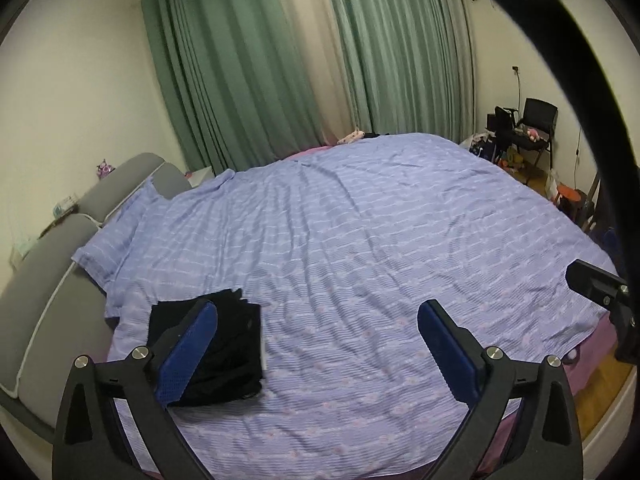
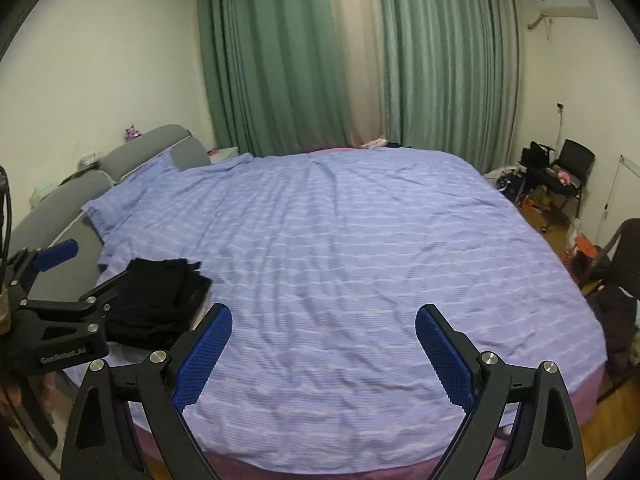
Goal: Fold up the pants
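The black pants [image 1: 228,344] lie folded in a compact pile on the near left part of the lilac striped bed cover [image 1: 360,240]. My left gripper [image 1: 318,312] hangs above the bed, open and empty, and its left finger covers part of the pile. In the right wrist view the pants [image 2: 160,296] sit left of my right gripper [image 2: 324,316], which is open with only bed cover between its blue pads. The left gripper [image 2: 100,262] shows there at the left edge, open beside the pile. One finger [image 1: 592,284] of the right gripper shows at the right edge.
A grey padded headboard [image 2: 52,216] runs along the bed's left side, with pillows [image 2: 120,204] against it. Green curtains [image 2: 280,60] hang behind. A black chair [image 2: 568,172] and floor clutter stand at the far right. A dark chair [image 2: 624,256] is near the bed's right edge.
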A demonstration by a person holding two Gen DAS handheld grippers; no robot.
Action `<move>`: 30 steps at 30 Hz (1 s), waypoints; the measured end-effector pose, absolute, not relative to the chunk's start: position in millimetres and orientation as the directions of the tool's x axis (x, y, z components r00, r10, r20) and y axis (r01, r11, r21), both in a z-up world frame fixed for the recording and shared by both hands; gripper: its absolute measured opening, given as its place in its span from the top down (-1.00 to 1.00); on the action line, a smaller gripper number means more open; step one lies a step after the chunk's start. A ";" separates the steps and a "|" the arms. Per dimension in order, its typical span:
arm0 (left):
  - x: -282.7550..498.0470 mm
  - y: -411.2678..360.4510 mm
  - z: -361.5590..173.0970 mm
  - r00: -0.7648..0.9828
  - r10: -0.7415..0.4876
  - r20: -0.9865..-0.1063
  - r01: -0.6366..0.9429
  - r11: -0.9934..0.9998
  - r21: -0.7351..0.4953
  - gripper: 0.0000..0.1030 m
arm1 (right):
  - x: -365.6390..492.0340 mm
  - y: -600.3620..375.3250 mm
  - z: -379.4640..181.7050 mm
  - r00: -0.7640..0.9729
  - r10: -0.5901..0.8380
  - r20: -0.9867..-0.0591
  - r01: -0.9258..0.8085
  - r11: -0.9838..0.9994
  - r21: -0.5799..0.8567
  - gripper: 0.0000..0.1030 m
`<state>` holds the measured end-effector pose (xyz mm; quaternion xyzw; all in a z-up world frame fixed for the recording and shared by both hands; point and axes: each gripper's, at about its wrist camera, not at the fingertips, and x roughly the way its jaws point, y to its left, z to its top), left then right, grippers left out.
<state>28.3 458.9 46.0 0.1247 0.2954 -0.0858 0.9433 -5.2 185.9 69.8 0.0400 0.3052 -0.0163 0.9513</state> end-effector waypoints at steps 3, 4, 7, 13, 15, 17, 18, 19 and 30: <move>14.7 429.0 46.4 0.813 -0.064 -0.579 0.190 0.969 0.159 -0.99 | -13.9 149.5 73.5 0.816 0.003 -0.579 0.043 0.997 0.067 -0.82; 9.7 419.7 46.0 0.810 -0.051 -0.584 0.170 0.974 0.151 -0.99 | -15.8 135.4 74.7 0.812 0.015 -0.583 0.031 0.997 0.069 -0.82; -7.4 391.8 43.5 0.802 -0.049 -0.595 0.141 0.984 0.109 -0.99 | -23.0 98.7 77.3 0.814 0.045 -0.579 -0.001 0.997 0.077 -0.82; -42.3 342.6 39.9 0.805 -0.027 -0.593 0.108 0.989 0.101 -1.00 | -40.2 41.2 75.6 0.806 0.066 -0.588 -0.028 0.997 0.074 -0.82; -49.7 330.5 41.2 0.802 -0.032 -0.596 0.110 0.989 0.094 -1.00 | -46.6 28.0 75.1 0.803 0.063 -0.592 -0.022 0.997 0.075 -0.82; -53.1 323.3 43.5 0.801 -0.038 -0.598 0.116 0.989 0.091 -1.00 | -52.0 20.1 74.9 0.803 0.059 -0.593 -0.013 0.997 0.082 -0.82; -54.3 320.8 45.0 0.801 -0.042 -0.597 0.120 0.989 0.090 -1.00 | -54.6 15.9 75.1 0.803 0.058 -0.593 -0.008 0.996 0.087 -0.82; -55.5 318.8 46.1 0.801 -0.046 -0.597 0.124 0.988 0.089 -1.00 | -56.2 13.7 75.2 0.803 0.056 -0.593 -0.003 0.996 0.090 -0.82; -57.8 305.5 59.2 0.803 -0.084 -0.590 0.176 0.979 0.100 -1.00 | -65.5 4.9 76.7 0.808 0.025 -0.588 0.055 0.992 0.118 -0.82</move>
